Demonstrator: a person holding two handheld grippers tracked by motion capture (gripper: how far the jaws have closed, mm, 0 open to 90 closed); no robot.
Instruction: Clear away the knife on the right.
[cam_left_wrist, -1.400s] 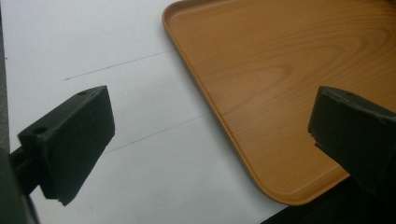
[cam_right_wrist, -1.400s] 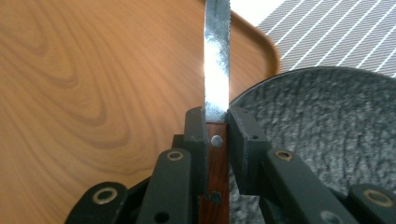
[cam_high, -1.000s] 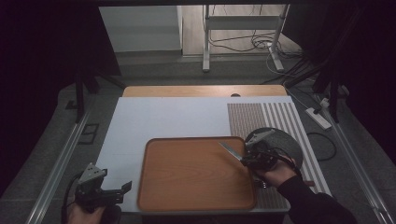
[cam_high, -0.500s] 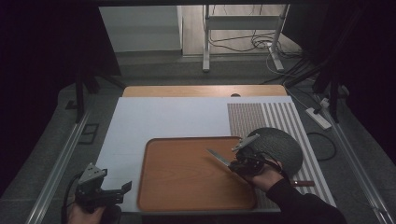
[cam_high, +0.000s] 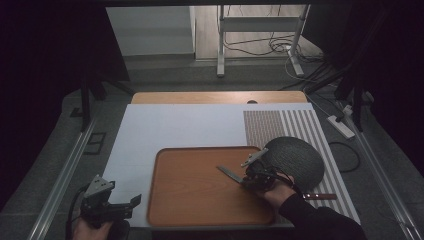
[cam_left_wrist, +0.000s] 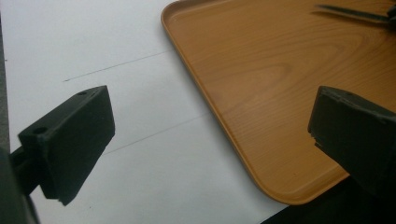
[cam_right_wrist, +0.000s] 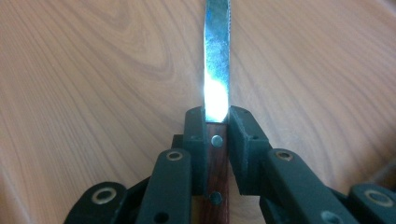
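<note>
A table knife with a wooden handle (cam_right_wrist: 216, 154) and a steel blade (cam_right_wrist: 217, 56) is clamped by its handle in my right gripper (cam_right_wrist: 217, 119), which is shut. In the high view that right gripper (cam_high: 246, 179) is over the right part of the brown wooden tray (cam_high: 200, 210), and the blade (cam_high: 229, 173) points left across it. Whether the blade touches the wood I cannot tell. My left gripper (cam_high: 131, 204) sits at the table's front left corner, just left of the tray. In its own view the left gripper (cam_left_wrist: 210, 121) is open over the white mat (cam_left_wrist: 116, 70) and the tray's corner (cam_left_wrist: 280, 93).
A dark round plate (cam_high: 297, 159) lies on the striped mat (cam_high: 280, 125) right of the tray, touching its edge. Another wooden-handled utensil (cam_high: 320, 196) lies in front of the plate. The wooden table's back strip (cam_high: 200, 97) shows beyond the mat.
My right gripper has carried the knife leftward, from the plate's edge to over the tray. The left gripper has stayed where it was.
</note>
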